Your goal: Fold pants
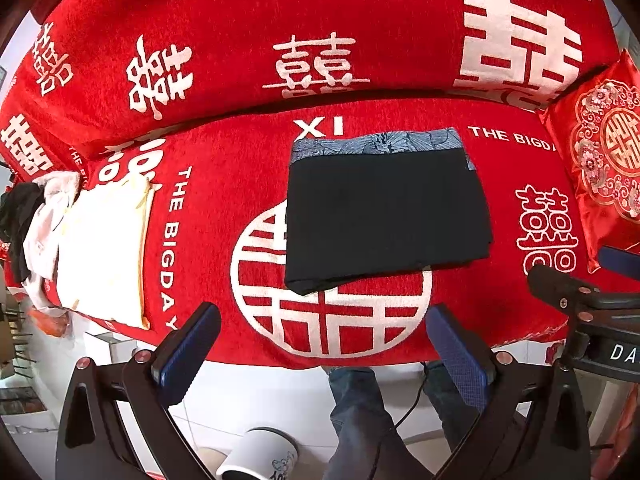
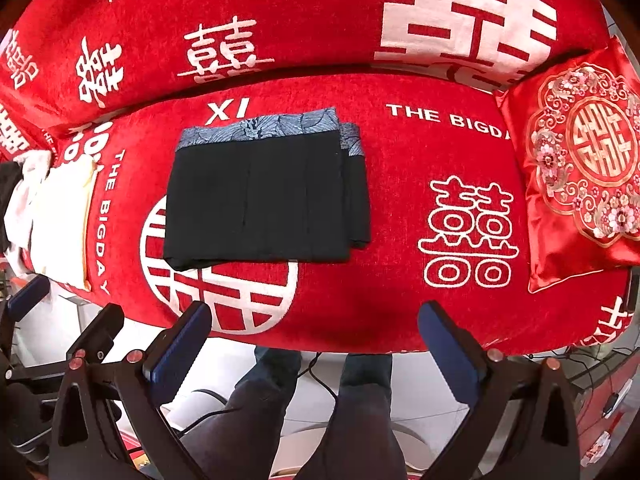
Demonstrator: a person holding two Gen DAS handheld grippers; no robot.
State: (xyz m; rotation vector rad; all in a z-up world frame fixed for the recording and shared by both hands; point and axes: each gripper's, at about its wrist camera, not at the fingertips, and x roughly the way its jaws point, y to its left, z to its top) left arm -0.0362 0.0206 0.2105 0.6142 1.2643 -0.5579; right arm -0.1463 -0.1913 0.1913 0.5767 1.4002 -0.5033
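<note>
The black pants (image 1: 386, 220) (image 2: 264, 200) lie folded into a neat, flat block on the seat of the red sofa (image 1: 224, 208) (image 2: 400, 280). A blue-grey patterned band (image 1: 376, 142) (image 2: 260, 128) runs along the edge of the pants that is closest to the sofa back. The front part of the pants covers part of a big white round sign (image 1: 332, 312) (image 2: 224, 292) printed on the sofa cover.

To the left of the pants, well apart, a cream folded cloth (image 1: 104, 252) (image 2: 60, 220) lies on the sofa. Past it sits a pile of white and black clothes (image 1: 32, 232) (image 2: 12, 204). To the right of the pants, well apart, a shiny red cushion (image 1: 600, 168) (image 2: 580, 176) with flowers on it leans at the sofa's end.

The left gripper (image 1: 324, 344) is in front of the pants, near the sofa's front edge. Its jaws are spread wide and hold nothing. The right gripper (image 2: 316, 340) is in front of the pants too, a bit to the right. Its jaws are also spread wide and hold nothing. Neither one touches the pants.

Below the grippers, the person's legs (image 1: 360, 420) (image 2: 320, 420) in dark jeans stand on the pale floor. A white cup (image 1: 264, 456) sits low by the left gripper.
</note>
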